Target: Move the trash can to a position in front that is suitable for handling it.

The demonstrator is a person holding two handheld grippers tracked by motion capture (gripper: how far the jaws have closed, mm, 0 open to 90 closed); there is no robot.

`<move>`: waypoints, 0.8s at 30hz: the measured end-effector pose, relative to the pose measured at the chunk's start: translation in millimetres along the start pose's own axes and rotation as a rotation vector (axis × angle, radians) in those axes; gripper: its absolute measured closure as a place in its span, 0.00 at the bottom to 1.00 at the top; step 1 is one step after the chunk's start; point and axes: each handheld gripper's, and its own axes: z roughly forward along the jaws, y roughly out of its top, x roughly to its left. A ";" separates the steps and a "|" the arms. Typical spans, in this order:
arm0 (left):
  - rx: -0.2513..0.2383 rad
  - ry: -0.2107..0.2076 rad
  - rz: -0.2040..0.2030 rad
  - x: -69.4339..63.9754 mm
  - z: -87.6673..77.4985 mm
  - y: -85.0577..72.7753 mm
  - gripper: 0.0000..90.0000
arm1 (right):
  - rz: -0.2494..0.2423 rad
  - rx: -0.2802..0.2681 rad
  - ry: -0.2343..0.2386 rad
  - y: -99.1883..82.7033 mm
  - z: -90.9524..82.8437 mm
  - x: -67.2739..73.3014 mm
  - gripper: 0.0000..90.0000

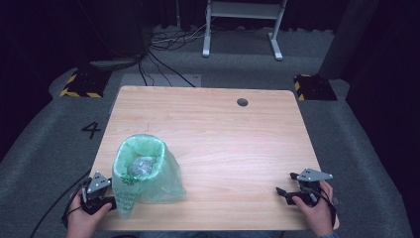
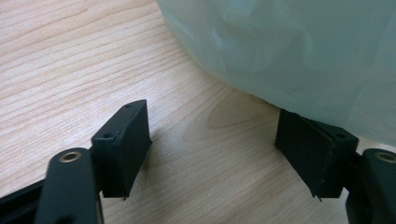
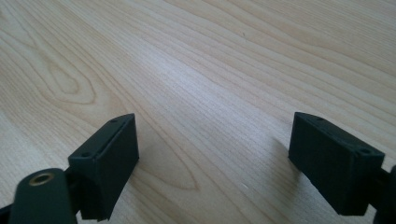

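Observation:
A small bin lined with a green plastic bag (image 1: 143, 171) stands on the front left of the wooden table (image 1: 223, 134), with crumpled pale waste (image 1: 142, 165) inside. My left gripper (image 1: 110, 196) rests at the front left corner, right beside the bag, open. In the left gripper view the pale green bag (image 2: 289, 42) bulges just beyond and over the right jaw, with nothing between the fingers (image 2: 122, 144). My right gripper (image 1: 287, 184) sits near the front right edge, open over bare wood (image 3: 210, 93), held by a hand.
A round cable hole (image 1: 242, 102) is near the table's back edge. Behind the table are a white frame (image 1: 242, 25), cables on the floor (image 1: 163, 44) and yellow-black striped blocks (image 1: 81, 84). A "4" (image 1: 91, 130) is marked on the grey floor.

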 end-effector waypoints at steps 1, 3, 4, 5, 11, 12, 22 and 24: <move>-0.003 -0.008 0.006 0.7 -1.1 -0.7 0.35 | 0.000 0.000 0.000 0.0 0.0 0.1 0.18; 0.016 0.002 0.013 2.1 -5.9 -1.8 0.38 | -0.002 -0.001 -0.001 0.0 0.0 0.2 0.18; 0.022 0.012 0.027 2.9 -9.6 -3.2 0.38 | -0.002 -0.001 -0.001 0.0 0.0 0.2 0.18; 0.025 0.011 0.038 4.4 -14.1 -5.2 0.38 | -0.002 -0.001 -0.001 0.0 0.0 0.2 0.18; 0.000 0.019 0.005 12.2 -36.2 -10.7 0.36 | -0.001 0.000 0.000 0.0 0.0 0.0 0.18; -0.011 0.022 0.000 12.7 -39.4 -9.6 0.36 | -0.001 -0.001 0.000 0.0 0.0 0.1 0.18; -0.185 0.120 -0.109 24.8 -74.3 9.4 0.38 | -0.001 -0.001 0.001 0.0 0.0 0.0 0.18; -0.208 0.153 -0.141 28.3 -72.5 12.3 0.37 | -0.001 0.000 0.001 0.0 0.0 0.1 0.18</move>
